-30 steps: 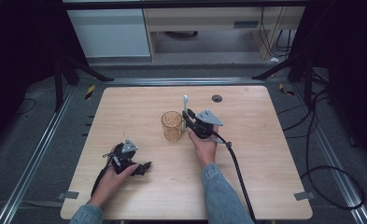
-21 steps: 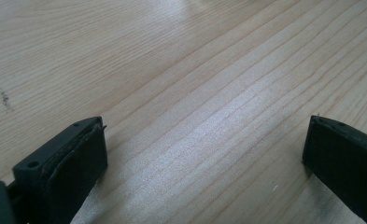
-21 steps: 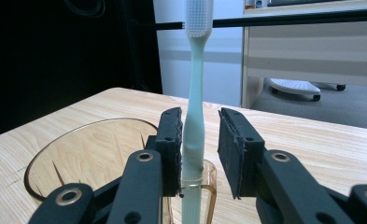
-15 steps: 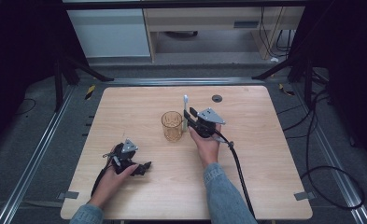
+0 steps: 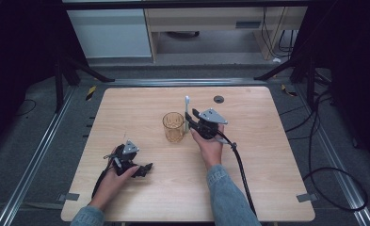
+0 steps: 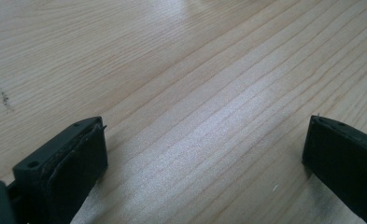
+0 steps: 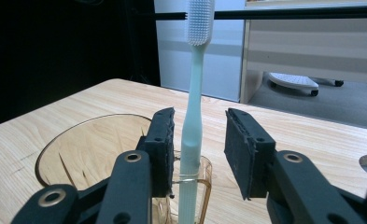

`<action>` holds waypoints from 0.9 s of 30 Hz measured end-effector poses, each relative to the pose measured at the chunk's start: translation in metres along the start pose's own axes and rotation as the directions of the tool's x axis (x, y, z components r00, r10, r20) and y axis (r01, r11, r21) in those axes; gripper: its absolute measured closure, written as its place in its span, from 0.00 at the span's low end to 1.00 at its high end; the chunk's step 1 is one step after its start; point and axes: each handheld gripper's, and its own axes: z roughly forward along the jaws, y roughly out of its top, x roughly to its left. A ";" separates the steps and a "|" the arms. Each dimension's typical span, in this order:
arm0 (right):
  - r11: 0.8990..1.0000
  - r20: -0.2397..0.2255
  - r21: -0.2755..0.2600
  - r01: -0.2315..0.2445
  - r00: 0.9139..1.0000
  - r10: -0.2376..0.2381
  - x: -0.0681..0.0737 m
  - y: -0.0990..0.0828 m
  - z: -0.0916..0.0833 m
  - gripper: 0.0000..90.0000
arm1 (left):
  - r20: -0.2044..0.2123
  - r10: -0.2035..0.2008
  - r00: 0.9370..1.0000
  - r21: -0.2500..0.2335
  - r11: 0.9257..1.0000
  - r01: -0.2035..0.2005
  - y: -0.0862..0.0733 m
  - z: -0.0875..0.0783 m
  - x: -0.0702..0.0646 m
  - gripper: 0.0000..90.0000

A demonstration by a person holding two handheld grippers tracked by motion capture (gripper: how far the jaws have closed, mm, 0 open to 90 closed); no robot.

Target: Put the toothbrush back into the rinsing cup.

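A clear amber cup (image 5: 174,127) (image 7: 92,149) stands near the middle of the wooden table (image 5: 267,155). A pale toothbrush (image 5: 187,106) (image 7: 197,84) stands upright, bristles up, in a small slot at the cup's right side. My right gripper (image 5: 188,120) (image 7: 201,121) is level with the handle, which sits between its jaws. The jaws have just been opening: the handle lies close against the left pad (image 7: 165,140), and a clear gap separates it from the right pad. My left gripper (image 5: 147,167) (image 6: 204,149) rests open on the table at the front left, with bare wood between its jaws.
A small black round grommet (image 5: 219,99) sits in the table behind the right gripper. The right gripper's cable (image 5: 241,169) trails back across the table to the front edge. White cabinets (image 5: 112,33) stand beyond the far edge.
The right gripper's jaws stand a little wider around the toothbrush, which stays upright at the cup. Both hands have hardly moved.
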 end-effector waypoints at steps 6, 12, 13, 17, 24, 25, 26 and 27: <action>1.000 0.002 0.025 0.016 1.000 -0.016 0.002 0.004 -0.004 0.65 | 0.000 0.000 1.000 0.000 1.000 0.000 0.000 0.000 0.000 0.00; 0.998 0.007 0.057 0.021 1.000 -0.021 0.002 0.008 -0.007 0.59 | 0.000 0.000 1.000 0.000 1.000 0.000 0.000 0.000 0.000 0.00; 0.998 0.008 0.063 0.022 1.000 -0.022 0.002 0.009 -0.008 0.57 | 0.000 0.000 1.000 0.001 1.000 0.000 0.000 0.000 0.000 0.00; 0.996 0.002 0.090 0.023 1.000 -0.023 0.004 0.013 -0.010 0.51 | 0.000 0.000 1.000 0.000 1.000 0.000 0.000 0.000 0.000 0.00; 0.990 -0.004 0.140 0.002 1.000 -0.001 0.003 0.018 -0.017 0.42 | 0.000 -0.001 1.000 0.000 1.000 0.001 0.000 0.000 0.000 0.00; 0.989 -0.009 0.146 0.000 1.000 0.001 0.002 0.019 -0.018 0.41 | 0.000 -0.001 1.000 0.000 1.000 0.001 0.000 0.000 0.000 0.00; 0.988 -0.011 0.152 0.002 1.000 0.000 0.002 0.020 -0.019 0.39 | 0.000 -0.001 1.000 0.000 1.000 0.001 0.000 0.000 0.000 0.00; 0.987 -0.013 0.158 -0.001 1.000 0.004 0.001 0.021 -0.020 0.38 | 0.000 -0.001 1.000 0.000 1.000 0.001 0.000 0.000 0.000 0.00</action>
